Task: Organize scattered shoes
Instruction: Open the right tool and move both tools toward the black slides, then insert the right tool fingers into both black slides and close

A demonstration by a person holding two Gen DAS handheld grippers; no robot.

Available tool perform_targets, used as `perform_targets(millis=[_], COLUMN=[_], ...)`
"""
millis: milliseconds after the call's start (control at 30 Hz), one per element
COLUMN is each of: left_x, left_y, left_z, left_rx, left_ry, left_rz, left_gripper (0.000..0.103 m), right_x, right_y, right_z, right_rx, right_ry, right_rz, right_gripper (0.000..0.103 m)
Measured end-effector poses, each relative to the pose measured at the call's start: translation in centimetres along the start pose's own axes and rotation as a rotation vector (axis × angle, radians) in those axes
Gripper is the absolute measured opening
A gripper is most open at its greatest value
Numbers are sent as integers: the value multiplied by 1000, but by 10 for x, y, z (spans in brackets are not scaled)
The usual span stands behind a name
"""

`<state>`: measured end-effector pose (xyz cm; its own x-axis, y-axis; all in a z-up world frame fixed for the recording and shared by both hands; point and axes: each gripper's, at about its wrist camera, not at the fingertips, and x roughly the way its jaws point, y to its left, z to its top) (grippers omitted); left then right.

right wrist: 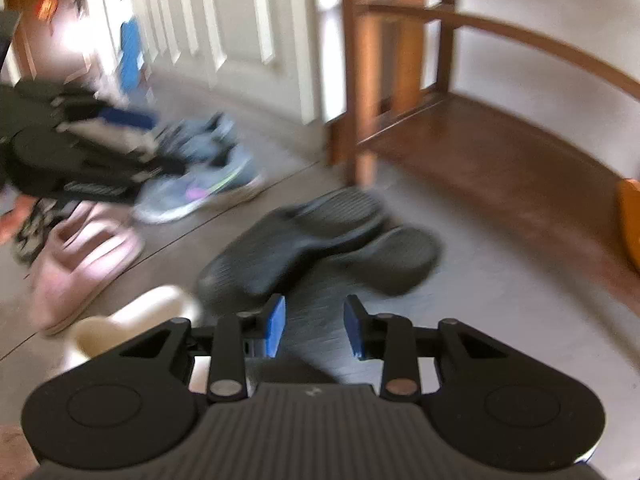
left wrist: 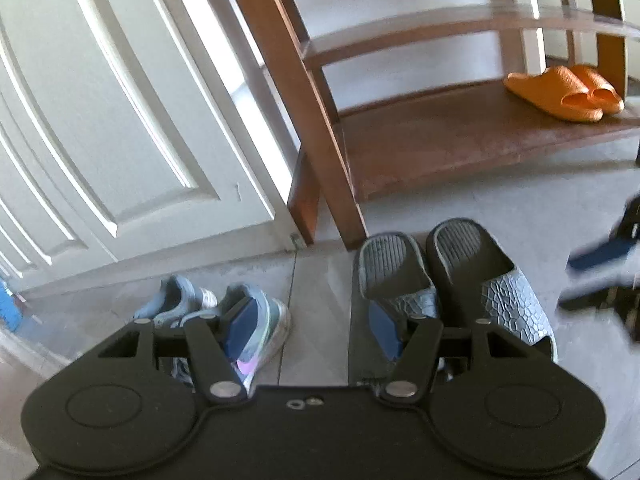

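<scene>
The left gripper hangs above the tiled floor with its fingers spread wide and nothing between them. Past its right finger lie two black slippers side by side, touching, just in front of the near leg of a brown wooden shoe rack. Past its left finger lie two grey-blue sneakers on the floor, near a white panelled door. A pair of orange slippers sits on the rack's lowest shelf, far to the right, well apart from the other shoes. At the right edge of this view the right gripper shows as a dark blur.

In the right wrist view, which is smeared by motion, the right gripper has its blue pads set at a narrow gap, with nothing between them. Beyond it the black slippers lie on the floor near the rack's leg. To the left are a pink slipper and a cream slipper, and farther left the sneakers, with the left gripper above them.
</scene>
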<state>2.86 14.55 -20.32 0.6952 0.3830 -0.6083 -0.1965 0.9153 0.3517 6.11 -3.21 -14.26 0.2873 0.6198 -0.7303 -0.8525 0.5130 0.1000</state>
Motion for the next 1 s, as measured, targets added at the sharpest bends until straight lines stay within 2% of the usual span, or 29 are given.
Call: perform_targets(millis=[100,167,233,300,400,467,533,667,733,800,867,1000], left_x=[6,13,21,30,46,49,52,58,63,65,65,63], left_y=[11,19,24,29,36,40,45,52,54,56,58,63], left_z=[-8,-18,-29,-38,-46,-48,-52,-63,-70,-77,-82,-90], left_rx=[-55,-110,-166,-227,-331,-350,-359,-404,-439,-451,-454,-474], left_ry=[-52,-93,-108,-106,-67,-69,-95,-107,-89,-67,-64,-46], left_rz=[-37,-64,-65,-71,-99,-106,-108,-109,-117,-124,-116,-108], left_gripper=[62,62,62,62,62,62,62,62,62,62,62,62], right_x=[17,23,33,44,54,63,64,64,71,83,98,112], right_y=[34,45,52,39,14,-13,-15,12,27,41,52,55], right_z=[9,12,16,27,42,56,58,34,14,-5,-19,-26], right_rx=[-6,8,9,97,261,400,412,360,392,462,543,663], right_ry=[97,112,87,60,65,75,65,97,122,107,74,-35], right_rz=[-6,-31,-73,-128,-166,-207,-240,-243,-234,-239,-282,-334], right_gripper=[36,36,36,37,37,38,38,38,38,40,45,47])
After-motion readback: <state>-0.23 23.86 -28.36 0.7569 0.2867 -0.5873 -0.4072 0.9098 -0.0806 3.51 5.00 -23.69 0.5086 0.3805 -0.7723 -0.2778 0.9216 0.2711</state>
